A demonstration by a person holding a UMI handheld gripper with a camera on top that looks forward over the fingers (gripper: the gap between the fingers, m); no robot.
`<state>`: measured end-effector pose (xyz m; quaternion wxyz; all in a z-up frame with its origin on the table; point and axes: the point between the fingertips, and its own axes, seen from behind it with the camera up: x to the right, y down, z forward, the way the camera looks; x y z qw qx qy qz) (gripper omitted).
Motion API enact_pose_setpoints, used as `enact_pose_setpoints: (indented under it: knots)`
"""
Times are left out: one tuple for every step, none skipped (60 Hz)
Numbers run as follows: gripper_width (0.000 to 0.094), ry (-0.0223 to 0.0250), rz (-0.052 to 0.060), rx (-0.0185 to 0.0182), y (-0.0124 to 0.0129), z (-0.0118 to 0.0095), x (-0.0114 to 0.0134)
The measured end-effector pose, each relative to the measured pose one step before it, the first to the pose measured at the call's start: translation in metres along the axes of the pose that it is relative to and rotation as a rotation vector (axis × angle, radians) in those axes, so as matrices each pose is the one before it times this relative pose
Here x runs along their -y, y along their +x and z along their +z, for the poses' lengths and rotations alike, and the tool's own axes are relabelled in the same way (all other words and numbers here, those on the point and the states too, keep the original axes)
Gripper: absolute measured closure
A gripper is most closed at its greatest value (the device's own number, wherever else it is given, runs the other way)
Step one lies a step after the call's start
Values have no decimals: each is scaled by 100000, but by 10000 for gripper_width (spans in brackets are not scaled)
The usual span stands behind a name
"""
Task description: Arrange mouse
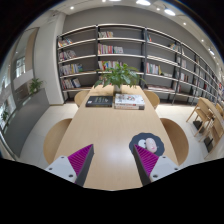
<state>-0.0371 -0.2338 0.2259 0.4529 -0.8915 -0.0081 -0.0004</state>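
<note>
A white mouse (pixel 147 144) lies on a dark round mouse mat (pixel 139 139) on the light wooden table (pixel 105 125). It sits just ahead of my right finger (pixel 152 162), partly hidden behind the fingertip. My gripper (pixel 112 160) is open and empty, low over the near part of the table, with only bare tabletop between the fingers. The left finger (pixel 75 160) is well to the left of the mouse.
At the table's far end lie a dark book (pixel 99 101) and a light stack of books (pixel 129 100), with a potted plant (pixel 120 74) behind. Wooden chairs (pixel 57 138) flank the table. Bookshelves (pixel 140 60) line the back wall.
</note>
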Motion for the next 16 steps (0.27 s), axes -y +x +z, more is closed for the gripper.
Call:
enact_pose_setpoints:
  knots:
    - [149,12,-187,-20,-53,-128,-12]
    - [149,44,-273,-34,-26,-93,-21]
    - [149,9,-272,-74,-44,-111,-53]
    - [149,88,-177,-174,-175,-188,-67]
    - [148,103,-108,-147,-57,-104,-45]
    - [149,169,-17,-84,-58,-137,-38]
    - [149,114,-36,-35,-58,-66,-65]
    - [148,84,-53,12,-51,-63,-47]
    - [148,60,-31,8,-53,-81,-46]
    - [149,60,-8,-5,-56,-79,-47]
    - [148,56,69,-2,-28,-52,-26]
    - [150,-37,107,59,-15,-11,84]
    - [149,87,221,6,-29,-31,-62]
    - [148,67,177,77,-43,-73,-39]
    - [150,-24,147,63,-50,-94,-46]
    - [150,-112,96,63,-53,-78,-56]
